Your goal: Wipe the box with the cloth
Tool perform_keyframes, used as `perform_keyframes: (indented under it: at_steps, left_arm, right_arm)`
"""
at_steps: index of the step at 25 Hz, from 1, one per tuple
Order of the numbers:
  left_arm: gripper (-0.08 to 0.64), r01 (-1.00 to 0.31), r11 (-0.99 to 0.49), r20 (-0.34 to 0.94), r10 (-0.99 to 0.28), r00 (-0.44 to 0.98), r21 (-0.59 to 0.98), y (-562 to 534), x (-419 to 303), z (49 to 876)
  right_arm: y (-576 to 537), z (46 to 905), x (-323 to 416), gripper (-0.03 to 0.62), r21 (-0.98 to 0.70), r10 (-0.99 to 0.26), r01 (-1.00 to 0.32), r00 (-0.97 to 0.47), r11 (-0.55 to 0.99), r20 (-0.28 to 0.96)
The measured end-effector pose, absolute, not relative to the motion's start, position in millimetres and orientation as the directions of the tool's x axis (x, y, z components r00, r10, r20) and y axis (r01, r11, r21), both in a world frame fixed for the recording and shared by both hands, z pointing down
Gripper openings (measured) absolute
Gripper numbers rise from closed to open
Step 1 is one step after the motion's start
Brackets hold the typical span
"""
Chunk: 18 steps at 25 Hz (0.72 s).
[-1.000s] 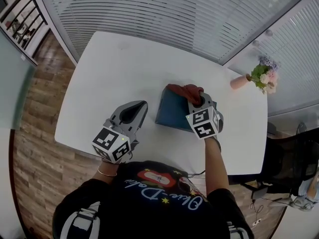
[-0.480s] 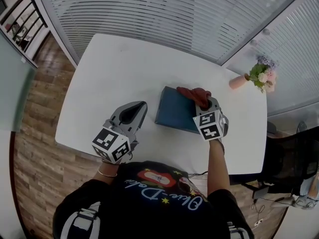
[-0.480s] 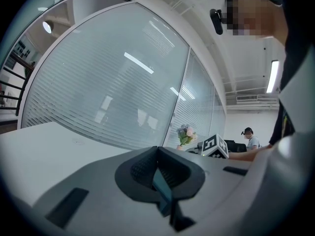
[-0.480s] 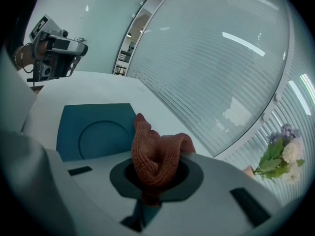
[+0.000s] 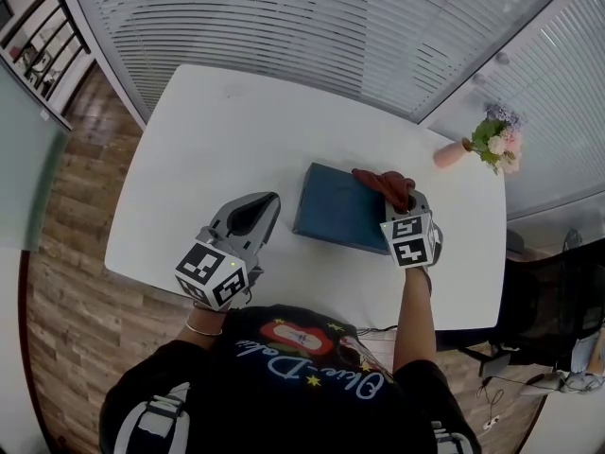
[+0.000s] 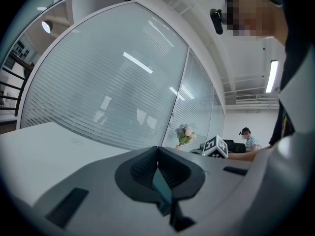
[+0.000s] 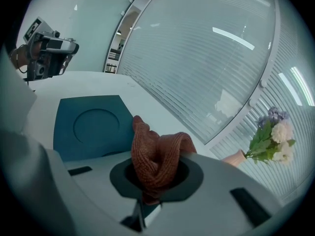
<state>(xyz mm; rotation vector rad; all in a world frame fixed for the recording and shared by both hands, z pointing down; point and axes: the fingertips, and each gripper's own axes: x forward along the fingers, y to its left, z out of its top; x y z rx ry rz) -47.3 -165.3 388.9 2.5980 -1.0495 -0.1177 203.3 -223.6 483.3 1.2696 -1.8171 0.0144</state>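
Rust-red knitted cloth is clamped, bunched, in the right gripper at the teal box's right edge — apparently mid-wipe; the left gripper — closed, empty — idles aside.

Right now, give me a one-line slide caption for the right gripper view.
Right tongs shut on a reddish cloth at the edge of the blue box, flowers off to the right.

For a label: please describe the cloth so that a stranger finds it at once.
On the white table lies a dark blue box. At its far right corner the right gripper is shut on the cloth: rust red, knitted and crumpled, unlike the smooth box.
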Motion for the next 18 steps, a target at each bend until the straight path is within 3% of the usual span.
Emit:
perform_keyframes:
  at_steps: [18]
  left_arm:
    - [0.003,-0.661,-0.674,0.044,-0.689,0.724,0.33,-165,-49,386]
  right_arm:
    - [-208,479,268,0.025,0.41,-0.756,-0.87,0.067,0.276,0.651]
